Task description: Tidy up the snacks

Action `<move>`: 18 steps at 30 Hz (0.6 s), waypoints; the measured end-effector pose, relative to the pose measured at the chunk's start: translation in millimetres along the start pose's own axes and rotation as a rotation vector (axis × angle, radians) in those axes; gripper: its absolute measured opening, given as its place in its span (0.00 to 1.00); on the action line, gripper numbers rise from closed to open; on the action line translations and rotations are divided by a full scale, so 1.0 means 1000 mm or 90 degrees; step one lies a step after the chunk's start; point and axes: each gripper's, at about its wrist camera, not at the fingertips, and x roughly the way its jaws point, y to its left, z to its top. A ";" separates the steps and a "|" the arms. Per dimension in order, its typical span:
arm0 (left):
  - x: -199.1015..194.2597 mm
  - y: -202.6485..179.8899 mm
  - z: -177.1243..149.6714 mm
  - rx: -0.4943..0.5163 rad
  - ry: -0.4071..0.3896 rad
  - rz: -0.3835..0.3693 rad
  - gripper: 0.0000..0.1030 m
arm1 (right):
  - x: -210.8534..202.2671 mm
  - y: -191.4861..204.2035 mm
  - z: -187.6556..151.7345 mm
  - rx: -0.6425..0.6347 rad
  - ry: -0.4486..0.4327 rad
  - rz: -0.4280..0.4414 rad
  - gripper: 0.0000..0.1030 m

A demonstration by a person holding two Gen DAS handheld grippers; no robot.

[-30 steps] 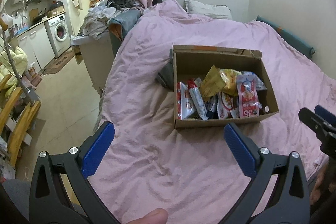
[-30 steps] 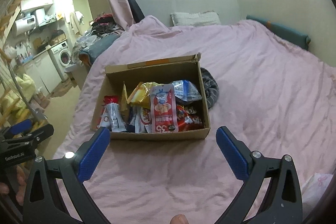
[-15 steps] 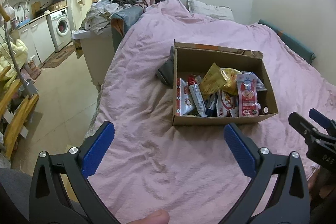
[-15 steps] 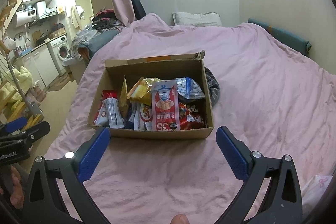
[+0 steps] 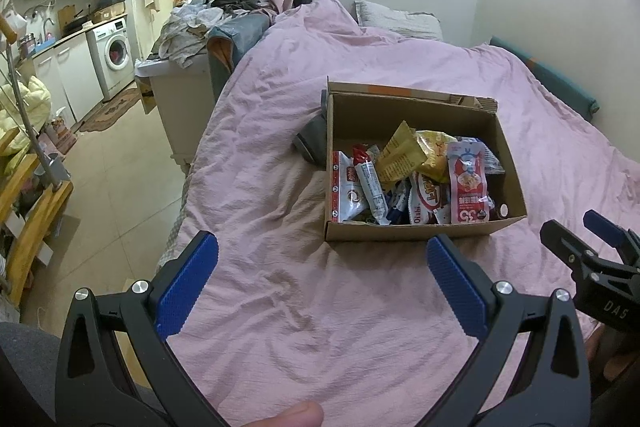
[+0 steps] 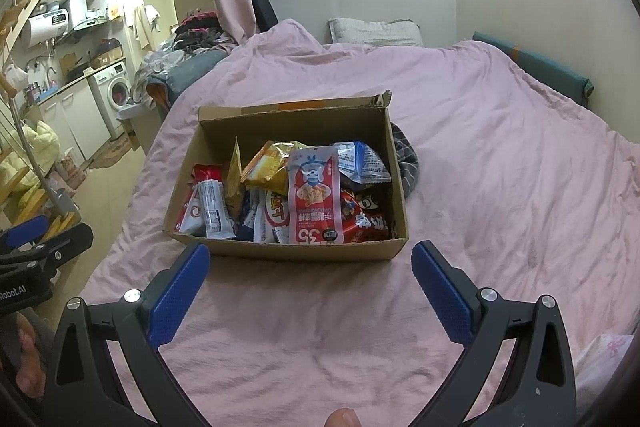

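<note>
Box (image 6: 288, 251) | "Oishi" pack (image 5: 420, 205) (upright) | both grippers' jaws wide, empty

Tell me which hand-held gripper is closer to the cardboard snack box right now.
Right, narrowly. The right hand-held gripper faces the cardboard box squarely, just short of its near wall. The left hand-held gripper sits short of its near-left corner, box off to its right.

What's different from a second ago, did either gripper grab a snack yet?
No grab. Both the left gripper and the right gripper have eased closer to the cardboard box, which now looks a little larger in both views. Both are open and empty as before. The snack packets and the box on the pink bedspread are unmoved.
</note>
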 end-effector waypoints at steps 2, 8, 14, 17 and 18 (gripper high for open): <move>0.000 0.000 0.000 0.000 0.000 0.000 1.00 | 0.000 0.000 0.000 0.001 0.001 0.000 1.00; 0.000 0.000 -0.001 0.000 0.002 0.000 1.00 | -0.001 -0.001 0.000 0.005 -0.003 0.001 1.00; 0.001 -0.002 -0.003 -0.003 0.004 -0.010 1.00 | 0.002 -0.005 -0.001 0.010 0.000 0.000 1.00; 0.001 -0.003 -0.004 -0.001 0.002 -0.011 1.00 | 0.001 -0.006 0.000 0.010 -0.002 -0.001 1.00; 0.001 -0.004 -0.005 0.000 0.002 -0.010 1.00 | 0.002 -0.006 0.001 0.010 -0.004 -0.001 1.00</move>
